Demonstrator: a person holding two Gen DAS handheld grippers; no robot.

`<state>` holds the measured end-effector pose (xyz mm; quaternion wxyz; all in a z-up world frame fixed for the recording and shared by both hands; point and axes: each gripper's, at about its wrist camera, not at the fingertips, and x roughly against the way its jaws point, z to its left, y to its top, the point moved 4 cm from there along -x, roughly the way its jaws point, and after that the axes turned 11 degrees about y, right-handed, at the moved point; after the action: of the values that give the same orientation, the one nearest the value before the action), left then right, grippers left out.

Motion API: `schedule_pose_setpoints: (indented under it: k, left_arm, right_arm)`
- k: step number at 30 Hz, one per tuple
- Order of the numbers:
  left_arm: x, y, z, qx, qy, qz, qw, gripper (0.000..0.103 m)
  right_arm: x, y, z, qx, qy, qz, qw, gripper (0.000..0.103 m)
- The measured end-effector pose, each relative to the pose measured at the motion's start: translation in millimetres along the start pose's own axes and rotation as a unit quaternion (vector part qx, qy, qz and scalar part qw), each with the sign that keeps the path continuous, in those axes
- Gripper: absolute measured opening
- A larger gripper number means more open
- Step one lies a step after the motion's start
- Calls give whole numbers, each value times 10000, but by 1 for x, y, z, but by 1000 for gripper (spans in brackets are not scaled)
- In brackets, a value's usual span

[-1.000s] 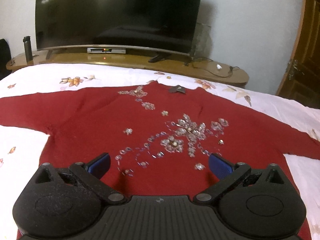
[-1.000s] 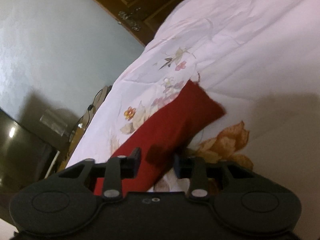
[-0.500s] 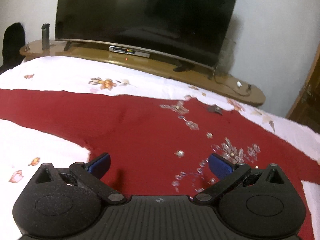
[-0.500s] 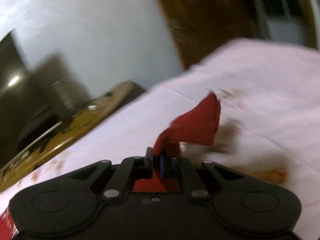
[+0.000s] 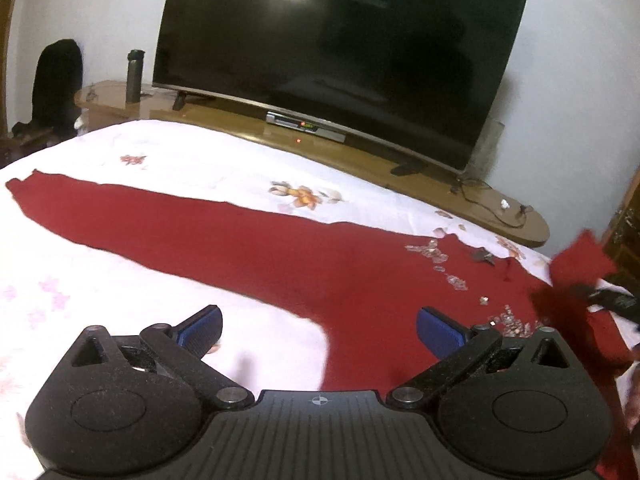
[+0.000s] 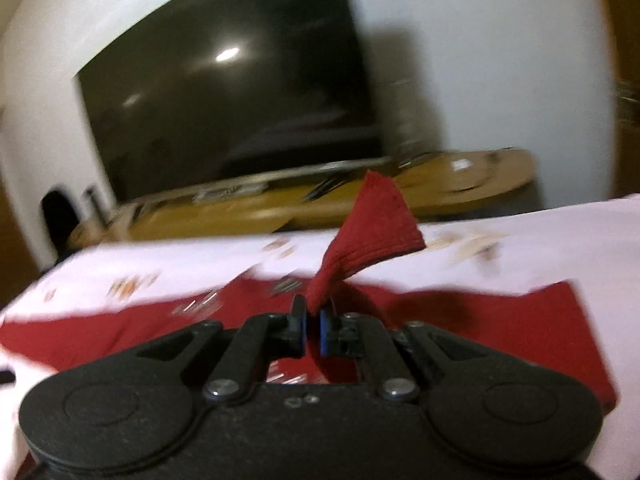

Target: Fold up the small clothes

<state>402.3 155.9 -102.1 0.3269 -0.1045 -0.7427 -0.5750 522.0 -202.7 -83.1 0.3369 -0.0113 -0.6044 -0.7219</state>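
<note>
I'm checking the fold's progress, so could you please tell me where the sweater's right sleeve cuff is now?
The right sleeve cuff is pinched in the right gripper, lifted above the red sweater; in the left wrist view it hangs at the far right edge.

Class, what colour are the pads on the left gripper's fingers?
Blue pads, seen best in the left wrist view.

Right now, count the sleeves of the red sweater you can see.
2. One sleeve lies flat, stretched out on the bedsheet; the other sleeve is lifted, pinched in the right hand-held gripper.
</note>
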Motion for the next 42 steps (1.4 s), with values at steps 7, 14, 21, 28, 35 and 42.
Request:
schedule_pose_setpoints:
  k: [7,14,21,28,35,42]
  left_arm:
    - [-11,3,-3,101,-420,141,9990,103]
    - [-71,-1,-95,391,-1901,1006,9758,61]
    - [-123,-21,-167,246,-2073,1823,9608,61]
    - [-119,-7,-196,39,-2348,1618,9585,4]
    - [-100,45,-148,54,-2357,993,9667,4]
    - [-123,54,-80,47,-1926,1181,9741,4]
  right_arm:
    - [-31,-56,45,586,299,960,9932,43]
    - [52,-52,0,-227,-316,140,9991,43]
    - [102,-74,-48,-660,-806,185,9944,43]
    - [125,-87,-74,-1095,-1034,56,9886,43]
    - [120,-84,-91,-1306,-1025,53,9861,43]
    - [98,-77,-95,-1252,-986,147,9871,43]
